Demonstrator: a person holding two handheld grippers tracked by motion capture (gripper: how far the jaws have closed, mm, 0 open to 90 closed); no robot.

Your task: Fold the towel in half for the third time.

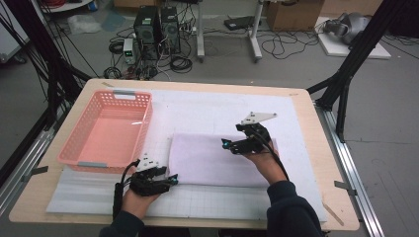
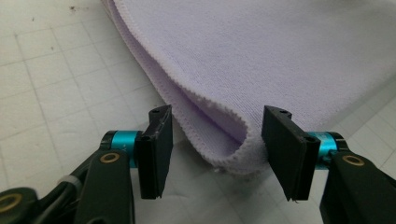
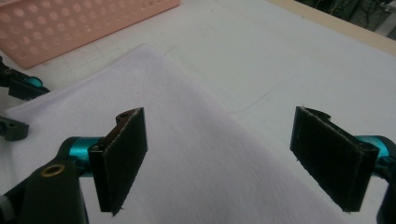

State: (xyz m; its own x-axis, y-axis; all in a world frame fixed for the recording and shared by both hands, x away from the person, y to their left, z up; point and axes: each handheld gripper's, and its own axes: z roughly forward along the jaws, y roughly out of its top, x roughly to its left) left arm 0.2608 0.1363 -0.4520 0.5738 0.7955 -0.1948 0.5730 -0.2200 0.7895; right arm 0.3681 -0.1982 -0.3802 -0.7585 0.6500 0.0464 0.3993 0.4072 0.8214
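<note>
At the near edge of the table [image 1: 316, 148], a person's left hand holds the left gripper [image 1: 170, 180] at the near left corner of a folded lilac towel [image 1: 217, 160]. Its jaws stand half apart with the towel's folded corner [image 2: 231, 149] between them; the pads are not pressing on it. The towel lies flat on a white gridded mat [image 1: 222, 113] at the middle of the table. Farther in, the right gripper [image 1: 228, 144] hangs over the towel's far right part, jaws wide apart and holding nothing. Beyond, at the far left, a pink basket [image 1: 106, 131] rests on the mat, just beside the towel.
</note>
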